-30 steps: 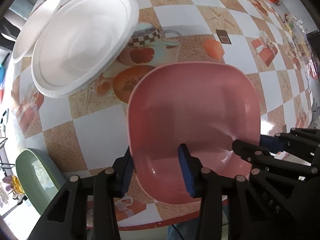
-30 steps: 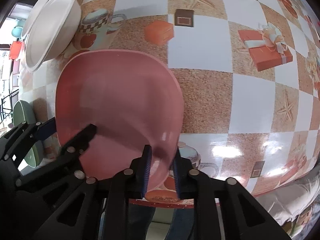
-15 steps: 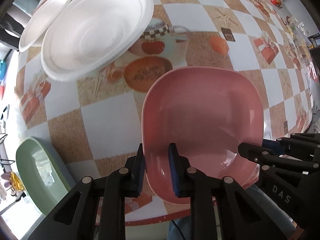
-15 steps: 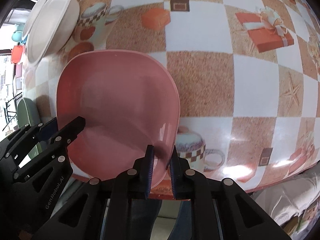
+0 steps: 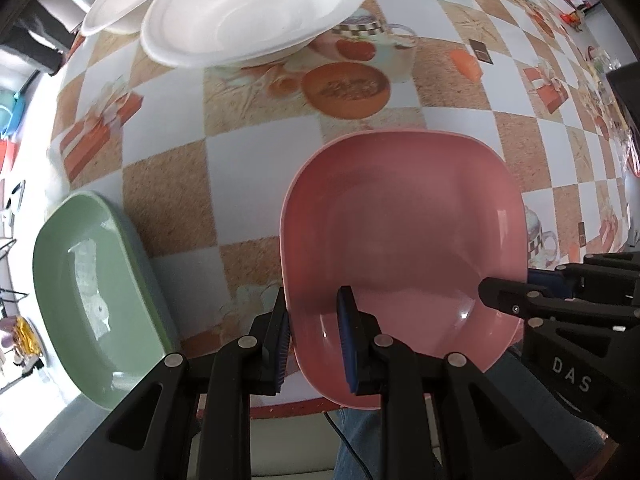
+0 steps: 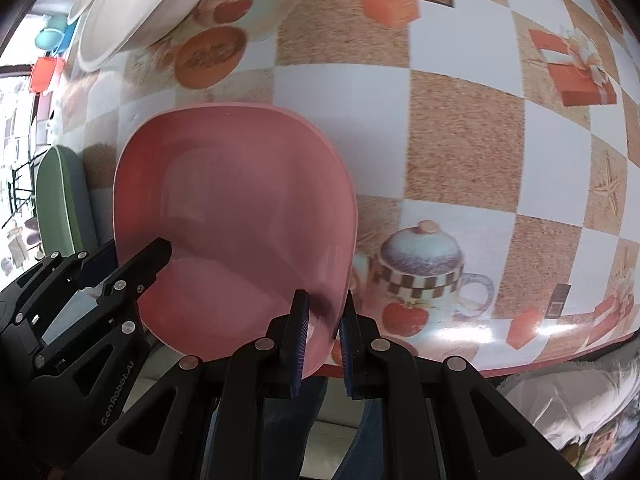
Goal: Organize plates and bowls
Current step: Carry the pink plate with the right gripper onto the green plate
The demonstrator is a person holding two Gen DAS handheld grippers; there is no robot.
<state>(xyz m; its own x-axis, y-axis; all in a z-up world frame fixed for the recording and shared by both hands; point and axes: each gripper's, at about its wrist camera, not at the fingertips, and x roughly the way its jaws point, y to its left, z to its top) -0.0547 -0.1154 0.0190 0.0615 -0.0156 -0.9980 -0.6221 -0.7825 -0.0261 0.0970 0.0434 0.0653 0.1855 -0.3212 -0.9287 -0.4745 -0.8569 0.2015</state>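
Observation:
A pink squarish bowl (image 5: 404,236) is held between both grippers, above the table's near edge. My left gripper (image 5: 314,320) is shut on its left rim, one finger inside and one outside. My right gripper (image 6: 324,320) is shut on its right rim; the bowl also shows in the right wrist view (image 6: 236,216). A green bowl (image 5: 92,292) lies on the table to the left of the pink one, near the edge. White plates (image 5: 252,12) are stacked at the far left of the table.
The table wears a checked cloth (image 5: 256,168) printed with teapots and gift boxes. Its red front edge (image 6: 520,364) runs just under the grippers. The green bowl shows edge-on in the right wrist view (image 6: 56,204). Clutter stands beyond the far right edge.
The left gripper closed on the pink bowl's left rim. The bowl has been drawn back toward the table's near edge and closer to the green bowl; the white plates look farther away.

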